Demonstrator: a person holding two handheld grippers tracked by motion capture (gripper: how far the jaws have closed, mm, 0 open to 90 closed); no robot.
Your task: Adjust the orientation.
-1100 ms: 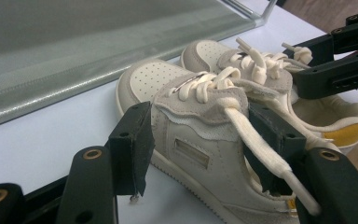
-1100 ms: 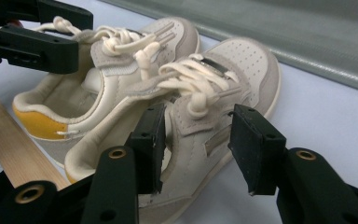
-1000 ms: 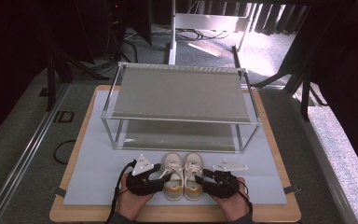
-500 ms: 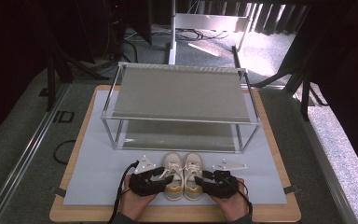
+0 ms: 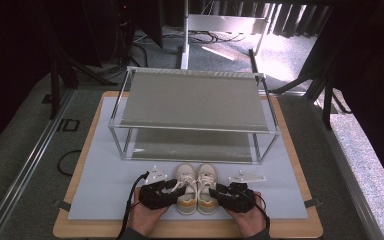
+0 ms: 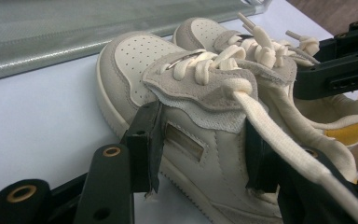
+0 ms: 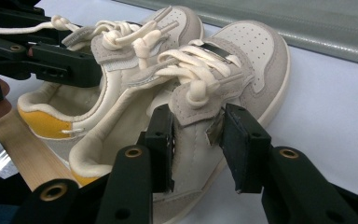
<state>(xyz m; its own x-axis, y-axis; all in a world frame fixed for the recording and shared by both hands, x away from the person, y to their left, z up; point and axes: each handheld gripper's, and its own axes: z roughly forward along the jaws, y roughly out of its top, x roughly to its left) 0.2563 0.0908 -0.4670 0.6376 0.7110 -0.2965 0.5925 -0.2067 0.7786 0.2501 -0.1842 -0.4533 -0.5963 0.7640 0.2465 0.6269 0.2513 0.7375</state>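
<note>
From above, our left gripper (image 5: 172, 189) and right gripper (image 5: 219, 190) flank the shoes (image 5: 196, 186) at six o'clock of the rack (image 5: 195, 127). Left gripper view: jaws, just closing, clamp the left shoe's (image 6: 186, 121) wall. Right gripper view: likewise pinching the right shoe (image 7: 214, 93); both seem ready for lifting.

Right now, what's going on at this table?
A person holds a gripper in each hand at a pair of small shoes standing side by side on the mat, in front of a two-level rack. The left gripper has been closing on the outer side wall of the left shoe, one jaw outside and one inside the opening. The right gripper has been closing on the lace flap of the right shoe. Both shoes sit on the mat, not yet lifted.
</note>
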